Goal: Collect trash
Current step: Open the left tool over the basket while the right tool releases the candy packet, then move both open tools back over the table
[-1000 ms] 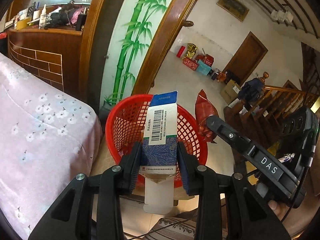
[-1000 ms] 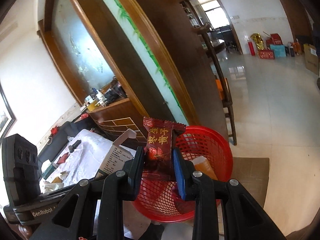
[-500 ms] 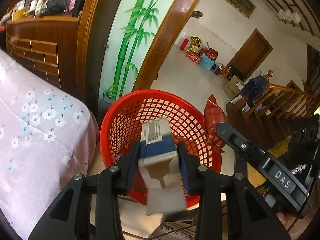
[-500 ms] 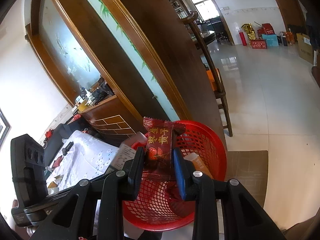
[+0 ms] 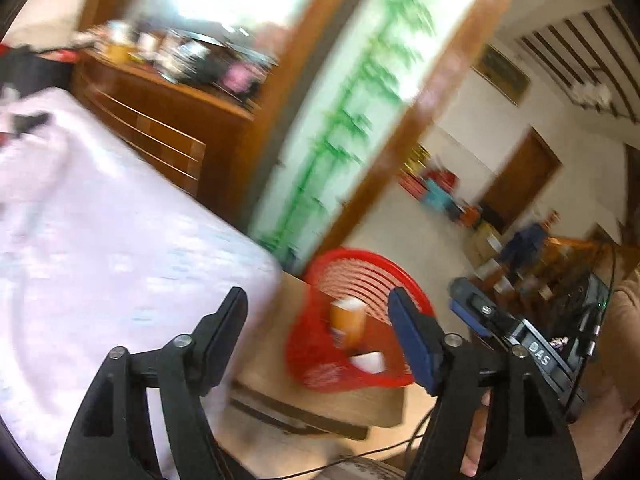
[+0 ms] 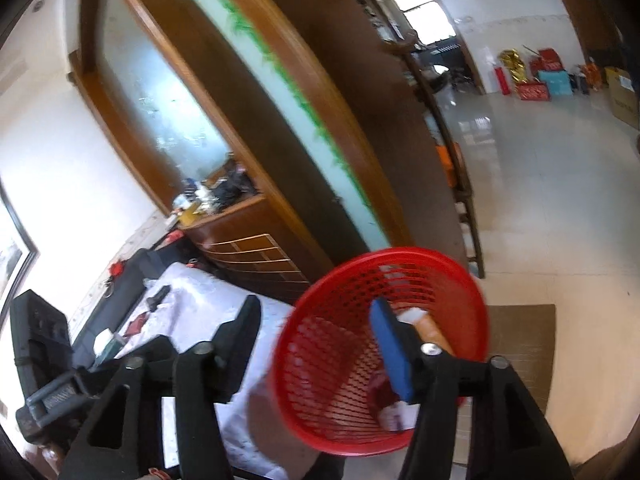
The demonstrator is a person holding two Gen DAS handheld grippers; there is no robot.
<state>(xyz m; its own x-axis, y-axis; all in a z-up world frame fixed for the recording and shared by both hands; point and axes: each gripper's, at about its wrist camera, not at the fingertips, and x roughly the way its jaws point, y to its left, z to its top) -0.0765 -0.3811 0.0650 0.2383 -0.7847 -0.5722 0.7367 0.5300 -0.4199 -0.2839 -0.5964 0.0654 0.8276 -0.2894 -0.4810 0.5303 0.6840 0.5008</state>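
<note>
A red mesh basket [image 5: 362,320] sits on a low brown stand [image 5: 320,404] just beside a bed [image 5: 100,220] with a pale flowered cover; in the left wrist view the basket lies between and beyond the two fingers of the left gripper [image 5: 318,316], slightly right of centre; the picture is blurred. Inside the basket are an orange carton [image 5: 347,322] standing against the far wall and a small white piece [image 5: 370,361] lower down; other contents are too smeared to name.

The left gripper's jaws are spread wide and hold nothing; the right gripper [image 6: 314,326], seen in its own view, is likewise spread wide and empty, with its right finger overlapping the basket [image 6: 348,292] and the left finger over the bed [image 6: 200,304]. In that view the carton [image 6: 434,332] shows behind the blue pad, and something white and dark red lies at the basket's bottom, unclear.

The right gripper's body also shows at the right edge of the left view, marked "DAS" [image 5: 540,354]; part of a hand [image 5: 474,440] shows beneath it.

Beyond the basket stands a wooden-framed panel [image 5: 352,100] painted with green bamboo; a brown cabinet [image 5: 160,120] with clutter on top lies behind the bed; a pale tiled floor [image 6: 560,200] runs to bright boxes [image 6: 548,76] by the far wall.
</note>
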